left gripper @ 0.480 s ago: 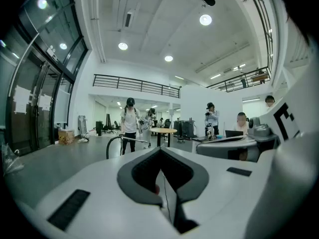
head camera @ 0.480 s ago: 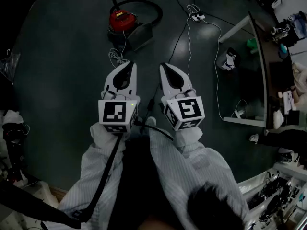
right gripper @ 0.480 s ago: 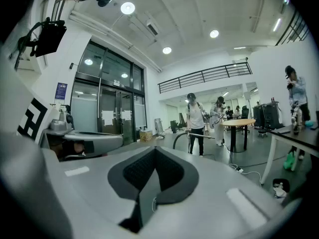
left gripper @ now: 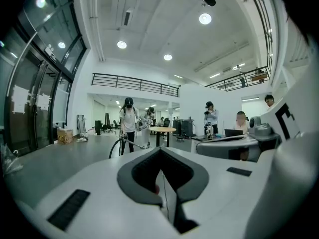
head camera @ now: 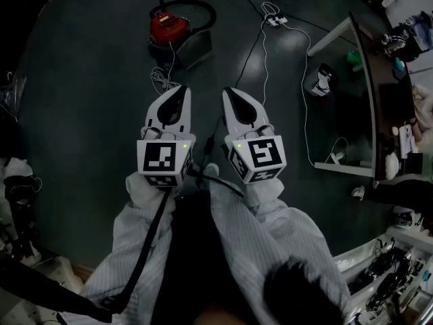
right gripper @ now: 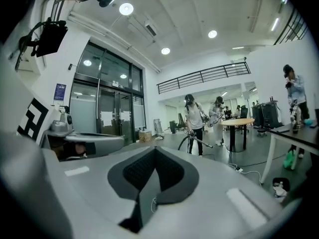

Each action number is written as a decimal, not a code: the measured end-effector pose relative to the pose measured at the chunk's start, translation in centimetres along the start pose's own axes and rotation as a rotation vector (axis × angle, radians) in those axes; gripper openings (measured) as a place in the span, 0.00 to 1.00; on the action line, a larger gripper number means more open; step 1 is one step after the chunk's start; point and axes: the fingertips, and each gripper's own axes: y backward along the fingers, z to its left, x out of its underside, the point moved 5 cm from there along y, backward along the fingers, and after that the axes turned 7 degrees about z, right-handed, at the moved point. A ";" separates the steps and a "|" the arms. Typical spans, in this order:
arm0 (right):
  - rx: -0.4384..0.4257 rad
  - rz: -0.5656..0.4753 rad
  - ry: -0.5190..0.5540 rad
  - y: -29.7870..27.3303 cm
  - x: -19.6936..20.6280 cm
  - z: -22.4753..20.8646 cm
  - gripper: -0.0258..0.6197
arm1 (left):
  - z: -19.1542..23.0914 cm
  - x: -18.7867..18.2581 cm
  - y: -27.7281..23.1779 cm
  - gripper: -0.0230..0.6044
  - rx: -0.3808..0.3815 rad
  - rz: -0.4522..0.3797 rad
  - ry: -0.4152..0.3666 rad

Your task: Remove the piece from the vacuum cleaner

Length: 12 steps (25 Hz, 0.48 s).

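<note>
A red canister vacuum cleaner [head camera: 168, 28] sits on the dark floor at the top of the head view, with a black hose [head camera: 196, 7] looping round it and a dark flat piece [head camera: 193, 49] beside it. My left gripper [head camera: 181, 89] and right gripper [head camera: 227, 92] are held side by side at chest height, well short of the vacuum, both shut and empty. In the left gripper view the jaws [left gripper: 160, 151] meet with nothing between them; the right gripper view shows the same [right gripper: 154, 151]. A person [right gripper: 194, 123] far off holds a hose.
A white cable [head camera: 306, 100] runs across the floor from a power strip [head camera: 276, 22] at the top. A table [head camera: 362, 80] with clutter stands at the right, a small white item [head camera: 321, 81] by its leg. Other people [left gripper: 211, 119] stand in the hall.
The vacuum cleaner and floor items have slid slightly up in the head view. Both grippers stay shut and side by side.
</note>
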 end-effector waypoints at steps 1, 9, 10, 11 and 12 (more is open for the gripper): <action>0.001 0.000 0.003 0.0 0.1 -0.2 0.04 | -0.2 0.2 -0.3 0.04 0.002 0.001 0.001; -0.007 0.037 -0.002 -0.9 1.2 -3.0 0.04 | -0.6 0.9 -3.2 0.04 -0.025 0.031 0.029; -0.009 0.047 -0.004 -1.5 1.4 -3.5 0.04 | -0.3 1.1 -3.9 0.04 -0.031 0.038 0.032; -0.012 0.057 -0.007 -2.2 1.7 -4.1 0.04 | 0.0 1.2 -4.8 0.04 -0.037 0.047 0.037; -0.016 0.067 -0.010 -3.0 1.9 -4.7 0.04 | 0.4 1.5 -5.7 0.04 -0.043 0.058 0.043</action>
